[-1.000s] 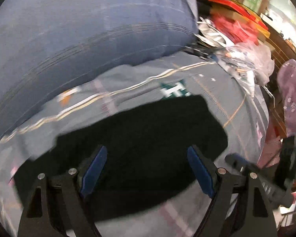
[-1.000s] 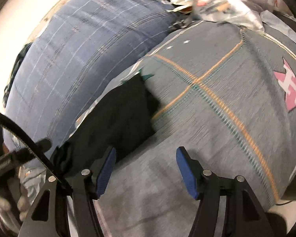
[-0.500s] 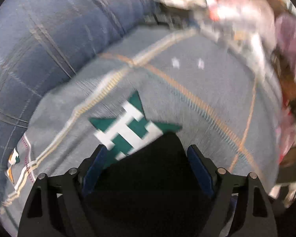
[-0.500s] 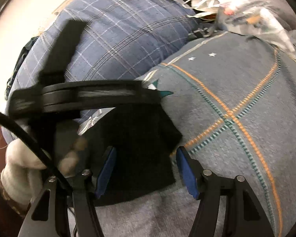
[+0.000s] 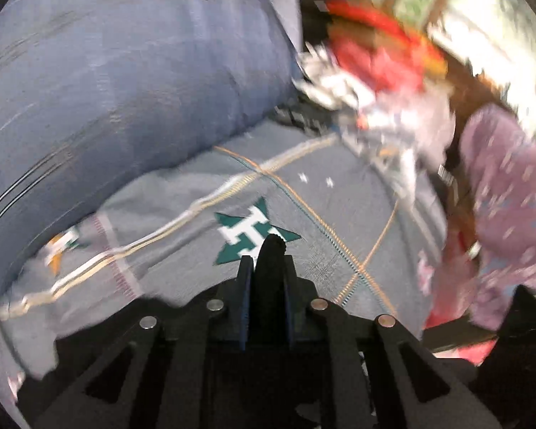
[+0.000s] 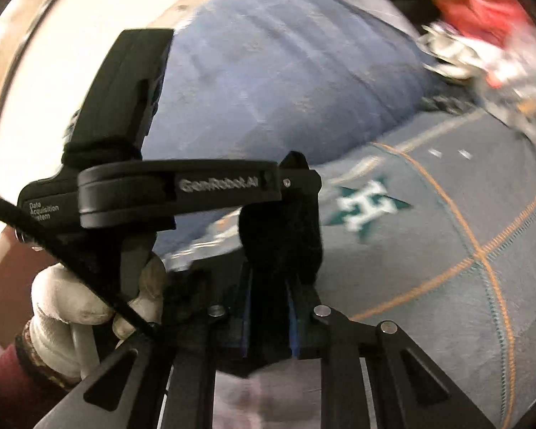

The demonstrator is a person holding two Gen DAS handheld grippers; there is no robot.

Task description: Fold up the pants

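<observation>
The black pants (image 5: 272,250) are pinched in both grippers above a grey bedspread (image 5: 339,207). My left gripper (image 5: 266,275) is shut on a fold of the black cloth, which pokes up between its blue pads. My right gripper (image 6: 269,307) is shut on another bunch of the black pants (image 6: 282,236). In the right wrist view the left gripper's black body (image 6: 182,189) and a white-gloved hand (image 6: 75,307) sit close at the left. Most of the pants hang hidden below the jaws.
A large blue plaid pillow (image 5: 125,71) lies at the back left. The bedspread has a green star patch (image 5: 253,232) and orange stitched lines. A blurred heap of red and silvery packets (image 5: 368,71) and a purple floral cloth (image 5: 511,196) lie at the right.
Both grippers were open over the flat black pants; now both have shut on the cloth and lifted it. The left gripper has moved in close beside the right.
</observation>
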